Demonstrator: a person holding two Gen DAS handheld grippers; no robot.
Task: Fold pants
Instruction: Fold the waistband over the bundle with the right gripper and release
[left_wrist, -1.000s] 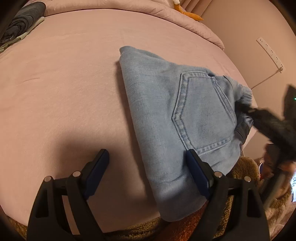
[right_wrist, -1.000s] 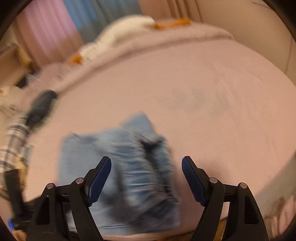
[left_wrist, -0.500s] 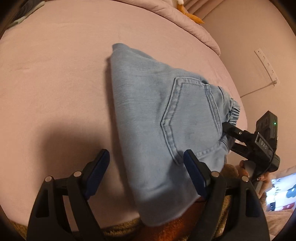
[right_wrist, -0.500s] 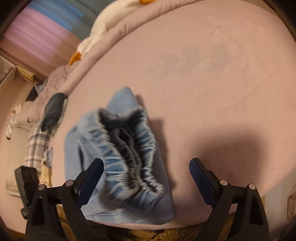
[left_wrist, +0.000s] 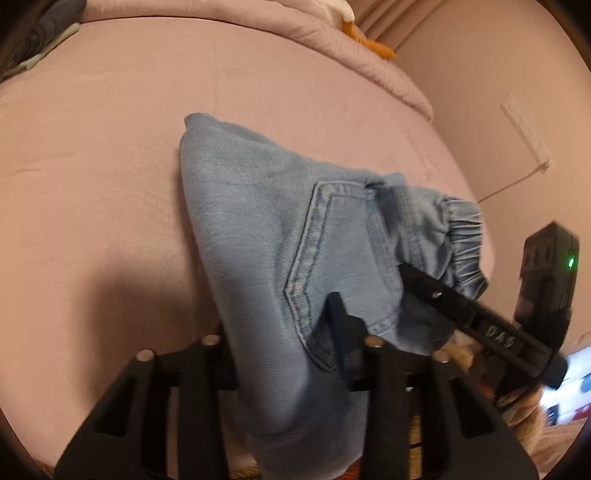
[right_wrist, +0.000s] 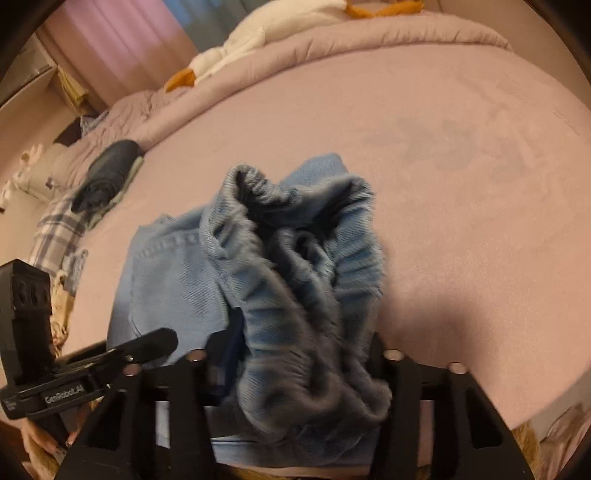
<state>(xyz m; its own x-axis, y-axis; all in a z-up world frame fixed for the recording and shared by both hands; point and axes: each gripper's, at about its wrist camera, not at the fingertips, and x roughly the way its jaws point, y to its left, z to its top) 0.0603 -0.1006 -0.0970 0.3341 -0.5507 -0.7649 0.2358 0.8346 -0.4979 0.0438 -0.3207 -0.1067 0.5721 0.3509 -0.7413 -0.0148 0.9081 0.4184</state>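
Denim pants (left_wrist: 266, 236) lie part-folded at the pink bed's (left_wrist: 92, 177) near edge; a moment ago wide, the left tongs (left_wrist: 284, 332) are closing on the pocket end, so lifting looks next; right view: right tongs (right_wrist: 299, 354) closing around the bunched waistband (right_wrist: 306, 258); no containers.

Pants (left_wrist: 258, 236): light blue denim, folded into a compact bundle, lying on the pink bed (left_wrist: 110, 184) near its front edge, back pocket (left_wrist: 340, 251) facing up. Elastic gathered waistband (right_wrist: 306, 258) sits at the right end, bunched and lifted, dark inner side showing. Near edge of the bundle hangs slightly over the bed's front edge; far corner lies flat.
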